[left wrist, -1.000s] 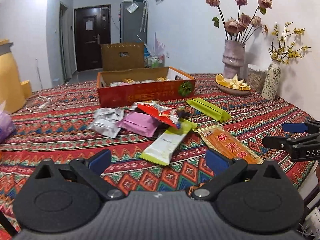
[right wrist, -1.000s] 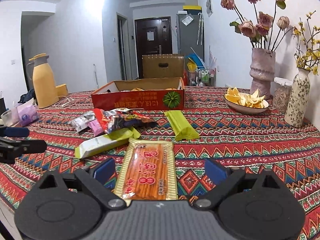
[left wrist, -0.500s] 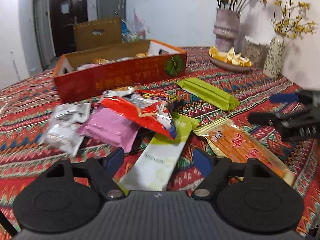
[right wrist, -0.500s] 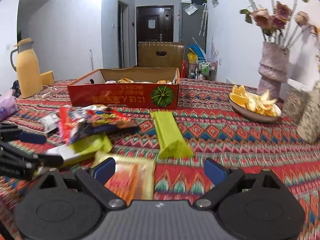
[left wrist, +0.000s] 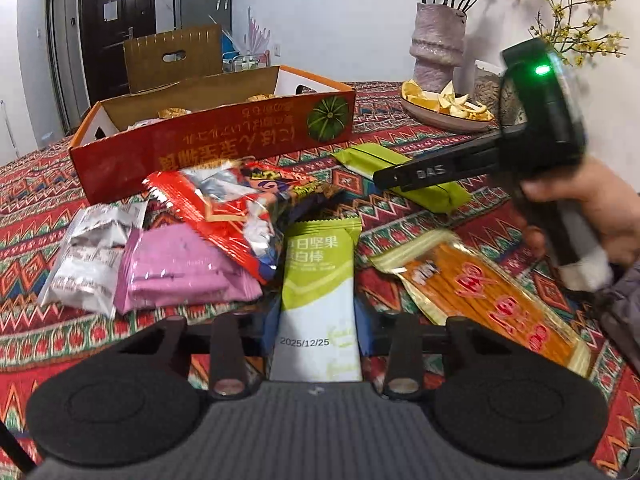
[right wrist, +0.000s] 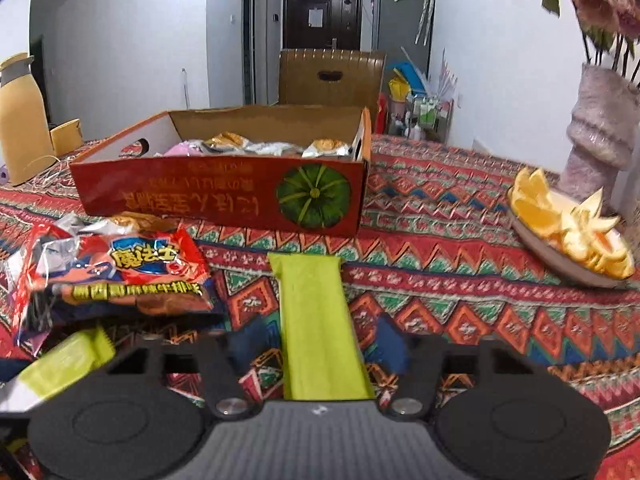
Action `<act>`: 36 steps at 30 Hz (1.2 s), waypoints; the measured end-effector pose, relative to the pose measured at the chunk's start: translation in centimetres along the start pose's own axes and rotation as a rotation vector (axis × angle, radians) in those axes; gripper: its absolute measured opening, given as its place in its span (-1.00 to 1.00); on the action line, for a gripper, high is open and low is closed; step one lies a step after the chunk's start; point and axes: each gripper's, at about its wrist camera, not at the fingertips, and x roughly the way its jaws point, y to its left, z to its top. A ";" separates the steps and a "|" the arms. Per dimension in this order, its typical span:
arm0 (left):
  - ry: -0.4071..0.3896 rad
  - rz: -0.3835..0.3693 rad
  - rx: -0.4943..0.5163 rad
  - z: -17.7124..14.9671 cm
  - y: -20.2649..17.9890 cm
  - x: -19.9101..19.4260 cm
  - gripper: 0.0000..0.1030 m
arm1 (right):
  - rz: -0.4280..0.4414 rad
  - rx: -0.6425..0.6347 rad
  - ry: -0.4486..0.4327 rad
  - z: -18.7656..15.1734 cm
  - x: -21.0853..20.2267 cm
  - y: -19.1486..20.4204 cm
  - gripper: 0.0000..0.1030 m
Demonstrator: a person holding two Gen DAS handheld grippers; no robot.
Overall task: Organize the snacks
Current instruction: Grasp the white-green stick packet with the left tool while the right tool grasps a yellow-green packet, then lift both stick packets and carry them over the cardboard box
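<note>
Left tongs (left wrist: 318, 320) grip the nut bar (left wrist: 320, 280); right tongs (right wrist: 320, 344) apparently closing around the green pack (right wrist: 316, 320).

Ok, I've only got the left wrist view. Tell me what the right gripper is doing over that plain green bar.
Observer: In the right wrist view, the right gripper straddles the plain green bar. Its jaws are closing with the bar between them.
Operator: Now give me the inside of the red box.
Observer: A pink packet lies at the left end of the red box.
Operator: Report anything left of the box.
Observer: A tan jug stands off to its far left.
</note>
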 end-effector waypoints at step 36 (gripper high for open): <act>-0.163 0.166 -0.298 -3.1 3.9 -14.4 -0.26 | 0.013 0.080 -0.124 -9.4 -18.6 4.3 -0.35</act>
